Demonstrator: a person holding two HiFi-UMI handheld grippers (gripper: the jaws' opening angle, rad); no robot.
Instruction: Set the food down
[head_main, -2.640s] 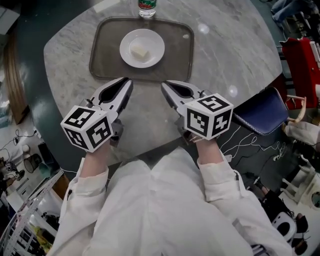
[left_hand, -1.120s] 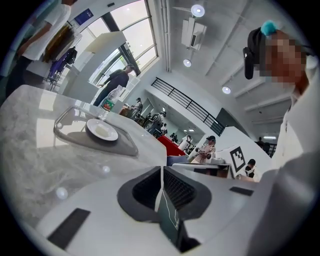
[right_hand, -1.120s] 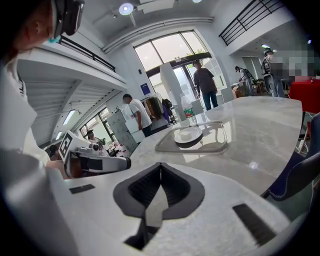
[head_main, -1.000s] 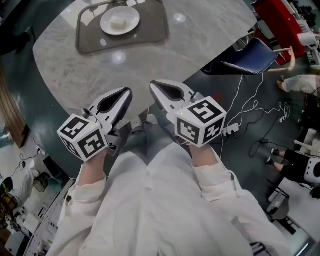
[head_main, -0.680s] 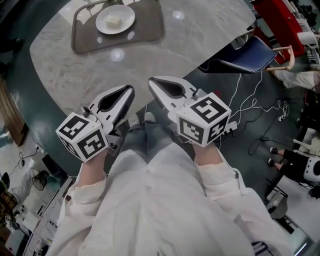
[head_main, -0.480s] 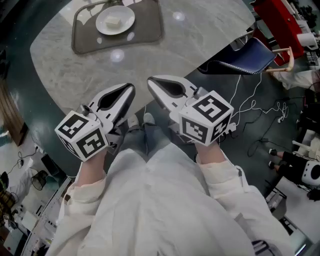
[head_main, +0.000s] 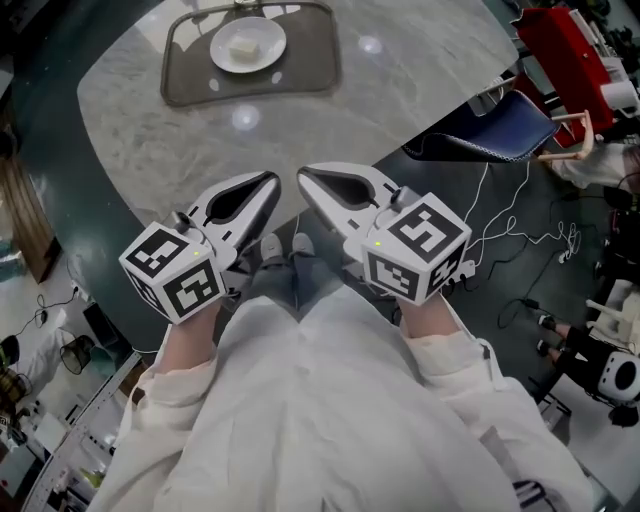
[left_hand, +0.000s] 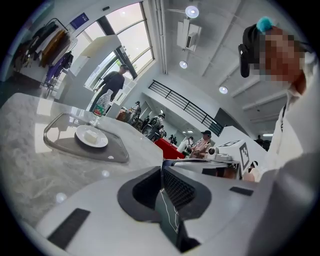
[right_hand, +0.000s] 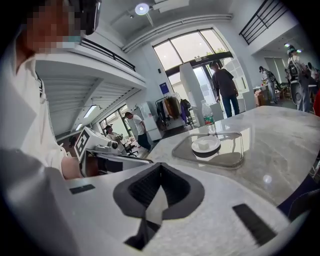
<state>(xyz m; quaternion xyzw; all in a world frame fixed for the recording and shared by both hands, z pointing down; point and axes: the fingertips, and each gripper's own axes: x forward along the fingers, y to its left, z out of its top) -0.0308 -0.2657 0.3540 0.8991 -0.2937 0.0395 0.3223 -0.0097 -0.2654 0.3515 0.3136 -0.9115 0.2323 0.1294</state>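
A pale cube of food (head_main: 245, 46) lies on a white plate (head_main: 262, 55) inside a grey tray (head_main: 310, 70) on the far part of the round marble table (head_main: 400, 90). My left gripper (head_main: 271, 181) and right gripper (head_main: 302, 175) hang side by side over my lap, off the table's near edge and well short of the tray. Both are shut with nothing between their pads. The left gripper view shows its shut jaws low in the picture, with the plate (left_hand: 91, 138) and food (left_hand: 90, 134) far ahead to the left. The right gripper view shows the plate (right_hand: 206, 145) ahead to the right.
A water bottle (left_hand: 101, 103) stands just behind the tray (right_hand: 227, 159). A blue chair (head_main: 510, 125) is at the table's right, with a red object (head_main: 565, 40) beyond it and white cables (head_main: 500, 240) on the dark floor. People stand in the background.
Since the earliest frame both grippers have drawn back from beside the tray to past the table's near edge. Over the last second they stay shut and side by side, lifting slightly.
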